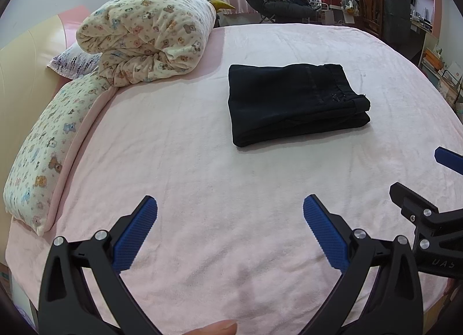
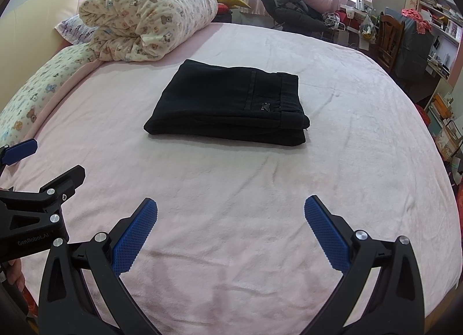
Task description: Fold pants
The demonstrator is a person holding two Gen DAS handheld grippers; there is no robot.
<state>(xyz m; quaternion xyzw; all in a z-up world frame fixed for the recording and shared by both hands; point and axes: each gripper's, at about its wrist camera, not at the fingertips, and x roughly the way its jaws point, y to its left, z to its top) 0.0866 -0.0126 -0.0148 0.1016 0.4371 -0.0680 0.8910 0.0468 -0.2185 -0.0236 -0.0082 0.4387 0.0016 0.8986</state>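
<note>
Folded pants (image 1: 295, 103) being left lying on the bed (image 1: 202, 161).
Left tool (image 1: 230, 216) and right tool (image 2: 230, 216) are being held side by side, level above the bedding, fingers spread apart, nothing gripped.

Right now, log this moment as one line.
pants: folded, on bed | left gripper: open, empty | right gripper: open, empty | contact: none

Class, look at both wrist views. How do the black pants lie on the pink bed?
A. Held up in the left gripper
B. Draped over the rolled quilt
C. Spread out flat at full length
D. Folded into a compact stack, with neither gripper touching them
D: the black pants lie folded in a compact stack on the pink bed, while the left gripper and the right gripper are both open and well short of them.
</note>
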